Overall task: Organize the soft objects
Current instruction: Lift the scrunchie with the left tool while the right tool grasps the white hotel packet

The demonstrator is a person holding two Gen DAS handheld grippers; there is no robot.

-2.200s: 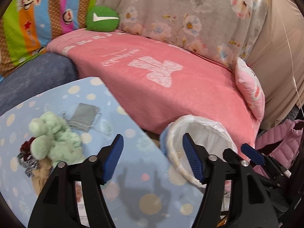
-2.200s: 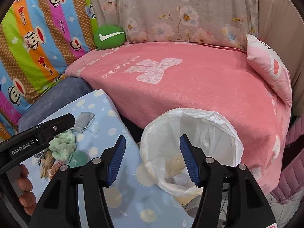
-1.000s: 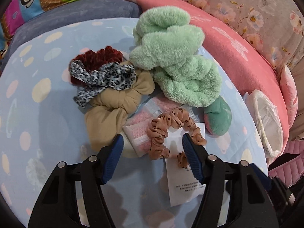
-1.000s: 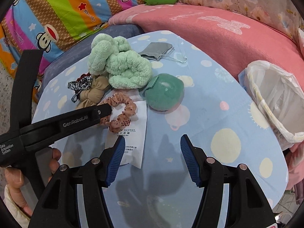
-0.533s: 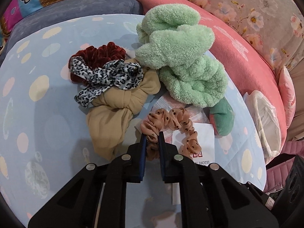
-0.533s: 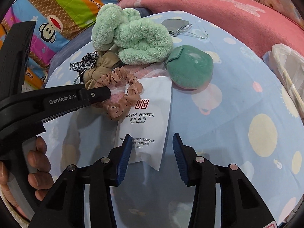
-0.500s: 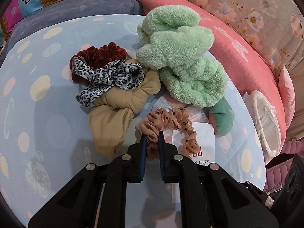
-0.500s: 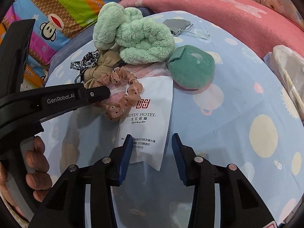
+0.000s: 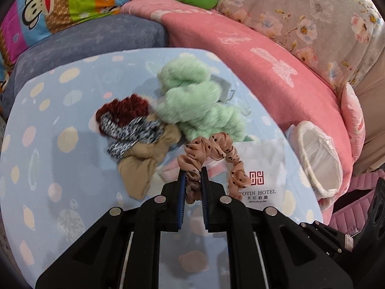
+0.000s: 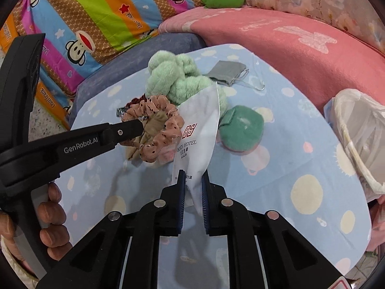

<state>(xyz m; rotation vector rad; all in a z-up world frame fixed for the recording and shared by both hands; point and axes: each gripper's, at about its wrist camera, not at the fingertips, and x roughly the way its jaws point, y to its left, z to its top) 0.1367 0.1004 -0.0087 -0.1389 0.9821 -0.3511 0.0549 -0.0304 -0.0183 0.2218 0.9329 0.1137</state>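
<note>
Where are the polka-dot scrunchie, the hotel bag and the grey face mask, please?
polka-dot scrunchie (image 9: 217,148): left wrist view, top of its loop.
white hotel bag (image 10: 199,130): right wrist view, printed face.
grey face mask (image 10: 226,71): right wrist view, cloth centre.

A pink blanket (image 9: 276,65) is covering the sofa, a striped monkey-print cloth (image 10: 91,12) and floral fabric (image 9: 312,12) hanging behind it.

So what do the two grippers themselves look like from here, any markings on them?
Both are matte black plastic. The left gripper and right gripper each have two flat fingers lined with ribbed blue pads, and round silver rivets at the joints. The left one's arm carries white "GenRobot.AI" lettering. A pale cuff edge shows at the hand.
</note>
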